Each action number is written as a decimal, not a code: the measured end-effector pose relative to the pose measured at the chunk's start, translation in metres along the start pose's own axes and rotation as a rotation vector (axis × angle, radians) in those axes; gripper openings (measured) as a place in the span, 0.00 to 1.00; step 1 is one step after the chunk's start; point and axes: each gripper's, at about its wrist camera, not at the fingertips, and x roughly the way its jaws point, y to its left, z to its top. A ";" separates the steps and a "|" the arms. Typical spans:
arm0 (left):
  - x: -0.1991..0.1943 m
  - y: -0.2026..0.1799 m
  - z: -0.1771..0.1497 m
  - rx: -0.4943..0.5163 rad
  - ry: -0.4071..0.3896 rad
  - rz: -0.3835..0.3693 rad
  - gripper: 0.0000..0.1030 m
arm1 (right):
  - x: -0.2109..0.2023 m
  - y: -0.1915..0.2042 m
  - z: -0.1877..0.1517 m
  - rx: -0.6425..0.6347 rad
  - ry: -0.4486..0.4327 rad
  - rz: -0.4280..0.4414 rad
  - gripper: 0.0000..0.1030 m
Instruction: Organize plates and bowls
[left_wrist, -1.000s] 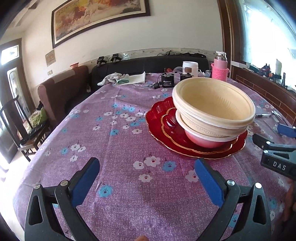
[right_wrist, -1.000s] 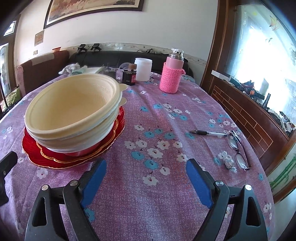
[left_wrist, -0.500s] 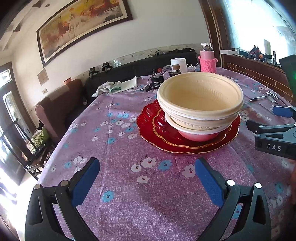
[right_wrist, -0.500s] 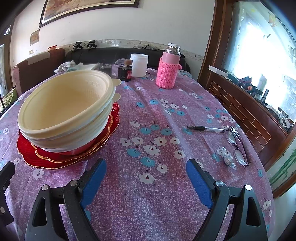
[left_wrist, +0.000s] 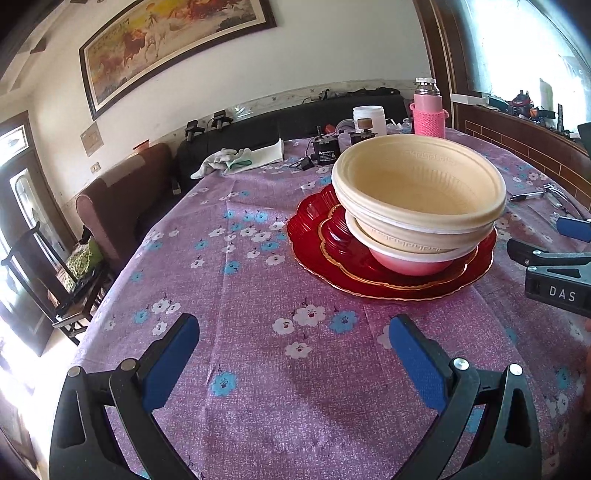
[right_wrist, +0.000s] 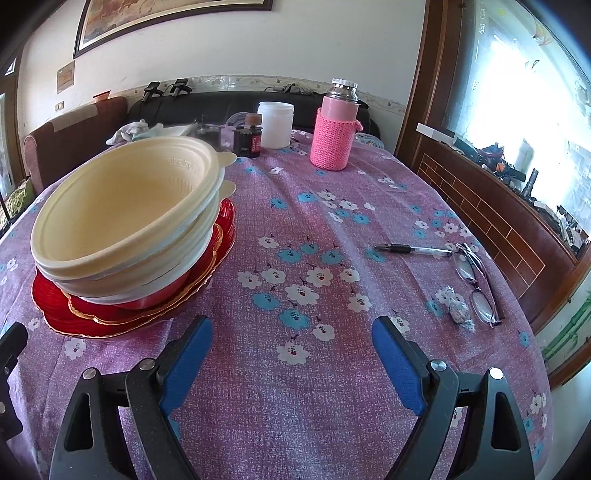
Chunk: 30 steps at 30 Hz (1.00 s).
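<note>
Left wrist view is showing 1 stack on the purple flowered tablecloth surface (left_wrist: 258, 369): a large scalloped red glass plate (left_wrist: 314, 229) is lying at the bottom, a smaller gold-rimmed red plate (left_wrist: 334, 236) is sitting on it, and a pink bowl (left_wrist: 413, 263) is resting on that. 2 or more cream plastic bowls (left_wrist: 421, 192) are nesting on the pink one, the top one standing empty. In the right wrist view the same stack is sitting at the left, well apart from a pink knit-sleeved flask (right_wrist: 334, 136) and a white plastic jar (right_wrist: 275, 123) at the far edge.

Left gripper (left_wrist: 293, 345) is hovering over bare cloth, its blue-padded fingers (left_wrist: 170, 360) standing wide and holding nothing. Right gripper (right_wrist: 291, 345) is hovering likewise beside the stack, fingers (right_wrist: 393, 363) wide and holding nothing.
</note>
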 end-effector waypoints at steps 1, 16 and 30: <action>0.000 0.000 0.000 0.002 0.000 0.003 1.00 | 0.000 0.000 0.000 0.000 0.001 0.001 0.88; 0.001 0.002 -0.002 0.002 0.013 0.011 1.00 | 0.000 -0.001 -0.001 0.002 0.004 -0.002 0.88; 0.001 0.011 0.001 -0.033 0.030 -0.039 1.00 | 0.001 -0.002 0.000 0.008 0.007 -0.003 0.88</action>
